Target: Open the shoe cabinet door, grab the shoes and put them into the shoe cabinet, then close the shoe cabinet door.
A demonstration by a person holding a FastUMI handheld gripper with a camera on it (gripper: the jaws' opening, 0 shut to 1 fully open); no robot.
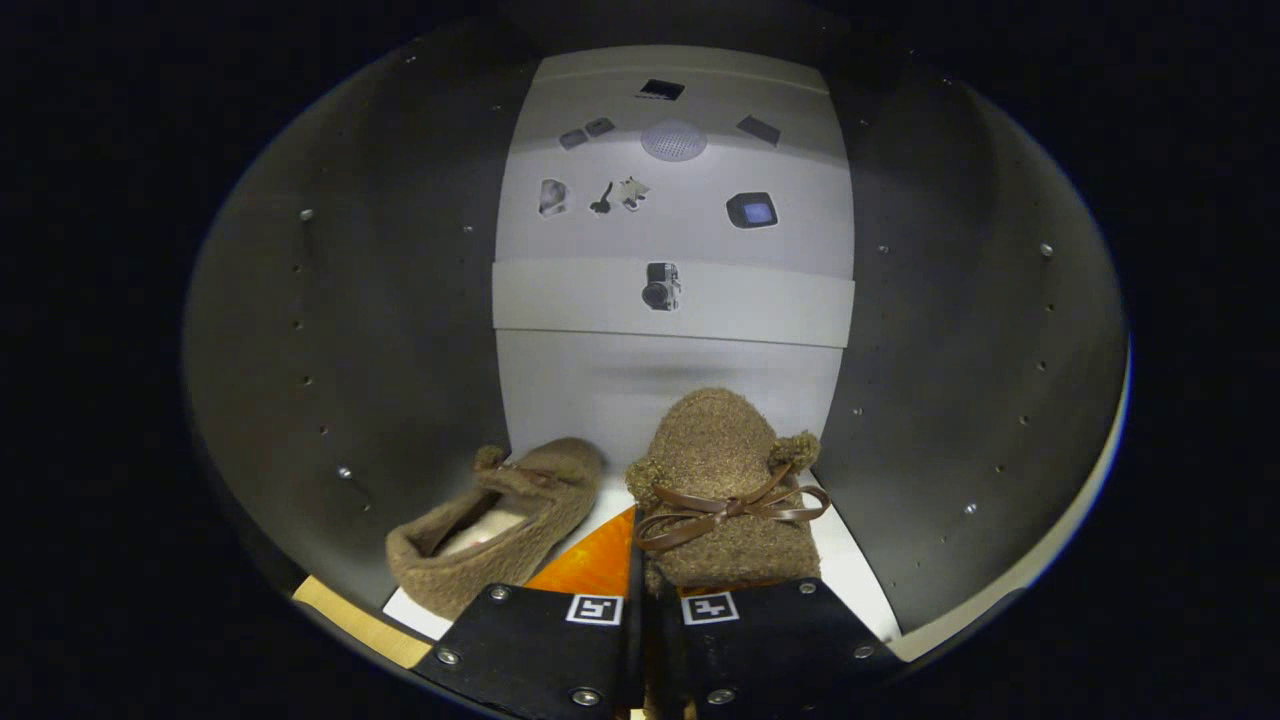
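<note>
Nearest in the gripper view, the tool (640,625) has its two black fingers (540,640) drawn almost together, a thin gap left between the pads; the back of a fuzzy brown shoe (725,480) sits right at that gap, and it looks pinched there, though whether both pads press on it cannot be told. That shoe, with a brown ribbon bow (730,510) across its top and a small pompom at its side, points away from the fingers, inside the shoe cabinet (330,330). Just left of it, a second matching shoe (500,525) lies tilted on the cabinet floor (850,575), its opening showing a pale lining. An orange patch (595,565) shows on the floor between the two shoes. Dark side walls with rows of small holes rise on either side. Beyond the shoes stands the pale back panel (670,300), with several small stickers (660,287) on it.
</note>
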